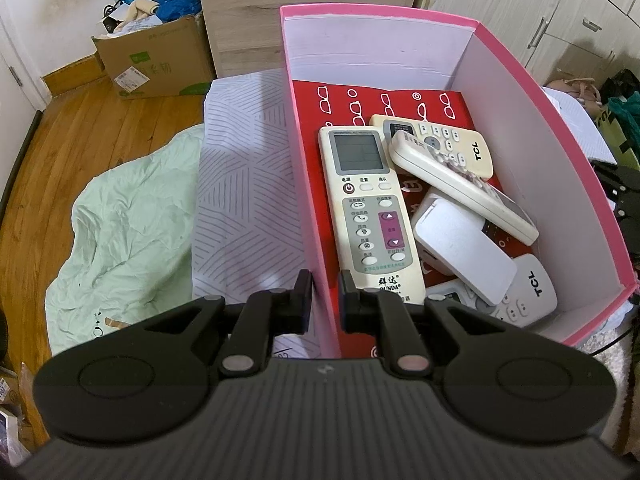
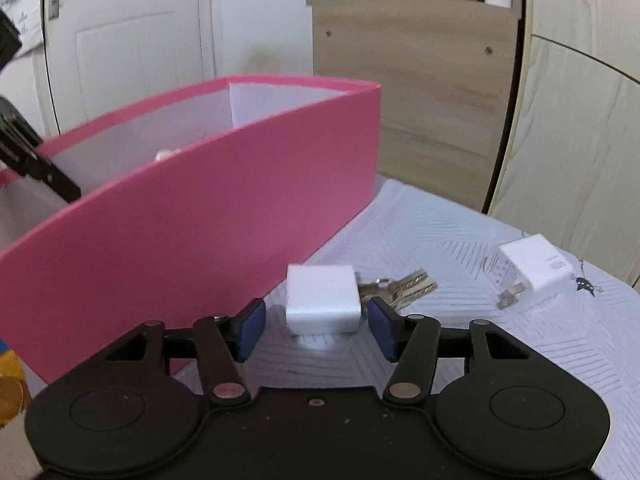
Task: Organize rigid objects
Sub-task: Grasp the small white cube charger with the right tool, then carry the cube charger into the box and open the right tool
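A pink box (image 1: 308, 184) stands on the patterned bedsheet and holds several white remote controls (image 1: 368, 208) on a red card. My left gripper (image 1: 325, 300) is shut on the box's left wall, one finger outside and one inside. In the right wrist view the pink box (image 2: 208, 216) fills the left. My right gripper (image 2: 316, 326) is open, its blue pads on either side of a small white block (image 2: 322, 300) on the sheet. A bunch of keys (image 2: 404, 286) lies just behind the block. A white plug adapter (image 2: 528, 272) lies further right.
A green cloth (image 1: 132, 224) lies on the wooden floor left of the bed. A cardboard box (image 1: 156, 60) full of things stands by the wall. A wooden cabinet (image 2: 416, 92) stands behind the bed. Wardrobe doors (image 2: 576, 148) are at the right.
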